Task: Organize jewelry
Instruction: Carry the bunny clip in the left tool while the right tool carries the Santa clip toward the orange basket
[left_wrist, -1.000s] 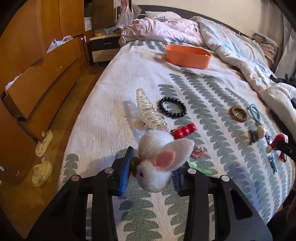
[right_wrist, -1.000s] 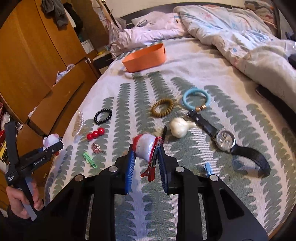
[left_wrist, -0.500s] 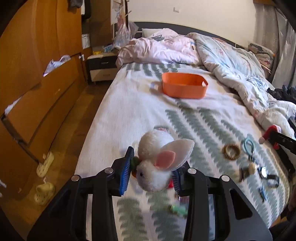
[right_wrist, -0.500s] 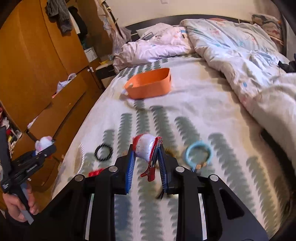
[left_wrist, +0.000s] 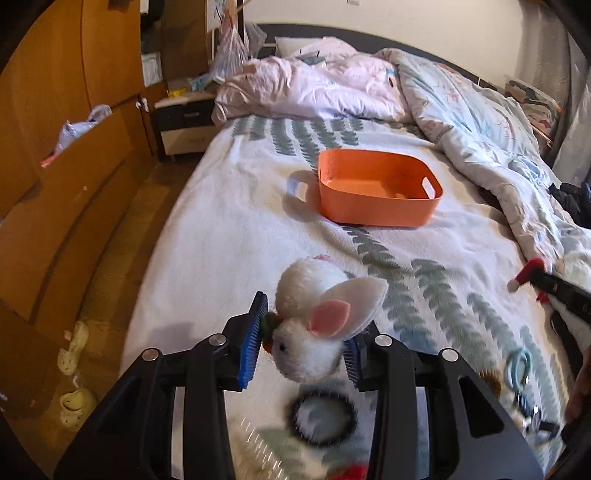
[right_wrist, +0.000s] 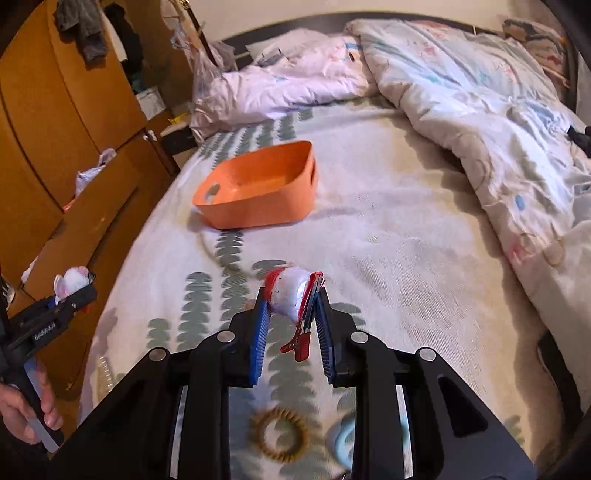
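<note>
Both loads are mid-carry: left gripper (left_wrist: 301, 341) clamped on the bunny hair clip (left_wrist: 314, 325), right gripper (right_wrist: 291, 325) on the Santa hair clip (right_wrist: 295, 299), each needing release over the orange bin (left_wrist: 376, 192) near the bed's head end.

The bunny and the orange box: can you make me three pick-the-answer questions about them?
1. Where is the fluffy bunny clip?
A. In the orange bin
B. Between the left gripper's fingers
C. On the floor

2. What colour are the pads on the right gripper?
A. Blue
B. Yellow
C. Pink

3. How does the orange bin look inside?
A. Piled high with jewelry
B. Covered by a lid
C. Open on top and almost bare

Answers: 1 B, the left gripper pinches the bunny above the bed. 2 A, blue ridged pads squeeze the red and white clip. 3 C, only its orange floor and perhaps one small bit show.
</note>
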